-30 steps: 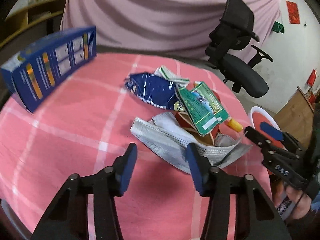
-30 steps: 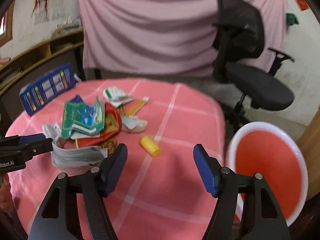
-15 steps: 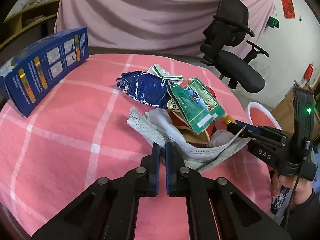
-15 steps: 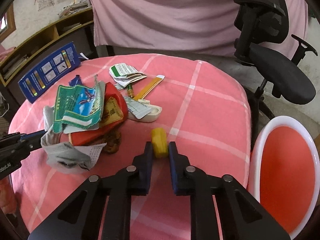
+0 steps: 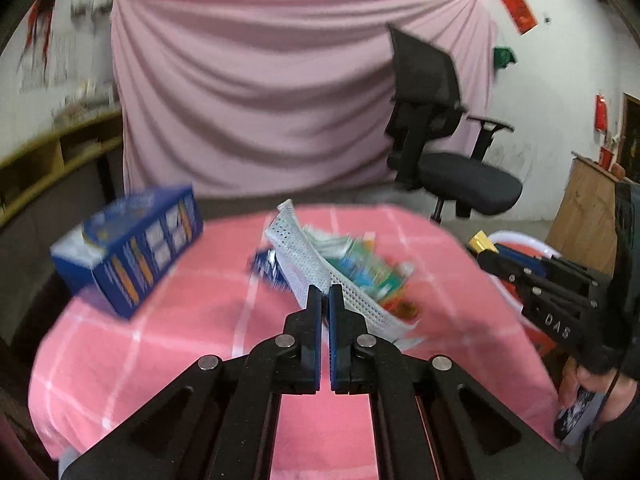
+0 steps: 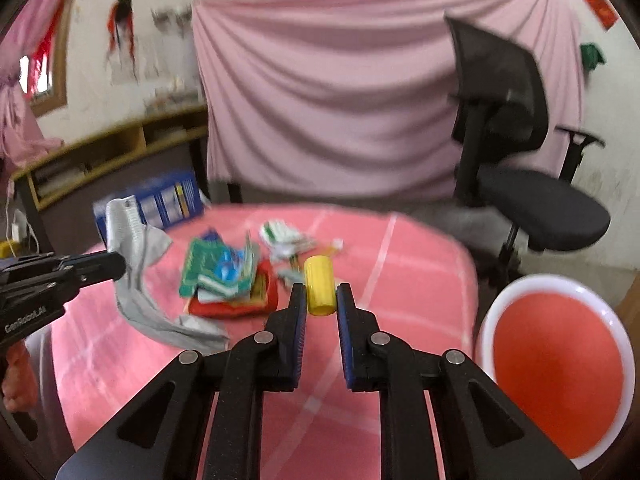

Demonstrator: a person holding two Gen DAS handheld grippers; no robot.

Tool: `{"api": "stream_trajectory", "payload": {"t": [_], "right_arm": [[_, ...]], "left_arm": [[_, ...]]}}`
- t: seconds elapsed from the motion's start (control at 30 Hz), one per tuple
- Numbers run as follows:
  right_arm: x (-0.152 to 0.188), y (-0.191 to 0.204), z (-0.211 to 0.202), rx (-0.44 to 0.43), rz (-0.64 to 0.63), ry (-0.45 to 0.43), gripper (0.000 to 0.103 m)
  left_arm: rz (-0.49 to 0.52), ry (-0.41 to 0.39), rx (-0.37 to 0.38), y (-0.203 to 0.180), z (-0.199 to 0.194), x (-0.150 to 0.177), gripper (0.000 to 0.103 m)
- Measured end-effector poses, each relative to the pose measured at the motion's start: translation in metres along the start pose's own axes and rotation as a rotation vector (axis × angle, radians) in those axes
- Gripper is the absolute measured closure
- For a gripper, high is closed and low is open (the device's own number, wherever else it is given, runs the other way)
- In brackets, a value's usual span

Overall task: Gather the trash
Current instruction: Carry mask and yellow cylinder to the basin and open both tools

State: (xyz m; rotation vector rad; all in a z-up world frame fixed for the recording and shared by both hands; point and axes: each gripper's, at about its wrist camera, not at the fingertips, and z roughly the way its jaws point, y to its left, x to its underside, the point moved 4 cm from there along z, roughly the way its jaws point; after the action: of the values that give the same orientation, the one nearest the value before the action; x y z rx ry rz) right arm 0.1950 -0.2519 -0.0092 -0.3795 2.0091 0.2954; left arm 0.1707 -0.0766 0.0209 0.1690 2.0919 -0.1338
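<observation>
My left gripper (image 5: 325,293) is shut on a grey face mask (image 5: 294,246) and holds it above the pink table; the mask hangs down from the fingertips (image 6: 114,266) in the right wrist view. A small yellow cylinder (image 6: 319,290) is clamped in my right gripper (image 6: 320,295), clear of the cloth. In the left wrist view the right gripper (image 5: 486,254) sits at the right edge, yellow cylinder (image 5: 478,240) at its tip. A pile of trash stays on the table: a green packet (image 6: 214,268), a red wrapper (image 6: 236,306) and white-green paper (image 6: 284,236).
A red bin with a white rim (image 6: 552,280) stands low beside the table on the right. A blue box (image 5: 128,252) stands at the table's back left. A black office chair (image 6: 520,184) is behind the table, before a pink curtain. A shelf runs along the left wall.
Both grippers closed, the left on the mask and the right on the yellow cylinder. Both then rose, pulling the mask off the pile and the cylinder off the cloth.
</observation>
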Motion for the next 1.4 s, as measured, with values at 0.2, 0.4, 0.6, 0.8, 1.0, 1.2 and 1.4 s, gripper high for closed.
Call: {"api": "stream_trajectory", "payload": {"t": [0.2,0.4,0.6,0.8,1.0,1.2,1.4], "right_arm": [[-0.013,-0.008,-0.03,0.018,0.019,-0.168,0.09],[-0.025,-0.032,-0.066,0.144,0.061,-0.355,0.09],[-0.019,-0.084,-0.079,0.33,0.172,-0.401,0.09],[0.006,-0.143,-0.077,0.458,0.284,-0.299,0.09],[0.034,-0.184,-0.065,0.505,0.384,-0.157,0.089],[0.043,-0.197,-0.061,0.502,0.447,-0.096,0.089],[0.042,-0.195,-0.059,0.491,0.452,-0.084,0.075]], "left_arm": [[0.045,-0.151,0.037,-0.031,-0.02,-0.025,0.102],[0.032,-0.258,0.114,-0.063,-0.012,-0.05,0.102],[0.055,-0.256,0.239,-0.124,0.024,-0.071,0.102],[0.077,-0.149,0.36,-0.185,0.068,-0.076,0.102],[0.073,0.036,0.403,-0.223,0.113,-0.067,0.102],[0.048,0.177,0.422,-0.229,0.141,-0.057,0.101],[0.057,0.197,0.404,-0.225,0.143,-0.058,0.084]]}}
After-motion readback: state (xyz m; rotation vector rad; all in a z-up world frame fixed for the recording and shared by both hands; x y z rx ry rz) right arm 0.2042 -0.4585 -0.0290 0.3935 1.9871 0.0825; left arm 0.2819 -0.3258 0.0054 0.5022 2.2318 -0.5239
